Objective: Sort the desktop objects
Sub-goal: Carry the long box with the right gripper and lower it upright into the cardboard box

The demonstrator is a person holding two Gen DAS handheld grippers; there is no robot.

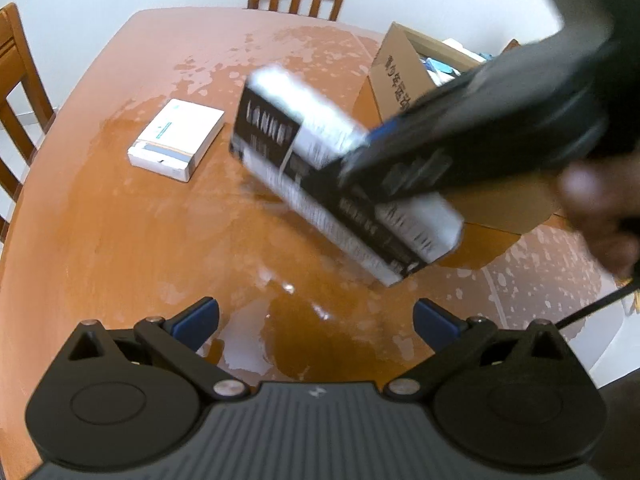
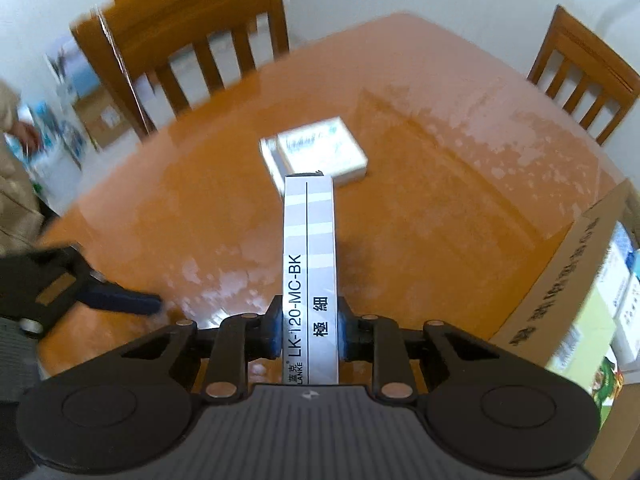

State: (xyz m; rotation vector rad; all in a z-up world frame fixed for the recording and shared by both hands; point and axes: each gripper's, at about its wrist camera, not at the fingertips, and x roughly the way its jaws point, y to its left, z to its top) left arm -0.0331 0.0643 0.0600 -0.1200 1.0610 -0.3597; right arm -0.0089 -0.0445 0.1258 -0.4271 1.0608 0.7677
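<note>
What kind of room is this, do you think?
Probably a home dining room: a glossy wooden table with matching slat-back wooden chairs around it, plain white walls, and a cardboard box of small packages on the table.

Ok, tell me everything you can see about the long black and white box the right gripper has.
The long box is a slim cardboard carton, white and grey on its narrow face, black with white print on its broad side. The right gripper is shut on its near end, pads on both broad sides. It hangs tilted above the table, touching nothing else.

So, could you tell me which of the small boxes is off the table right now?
The long black-and-white box, clamped in the right gripper; the flat white box lies on the table.
</note>
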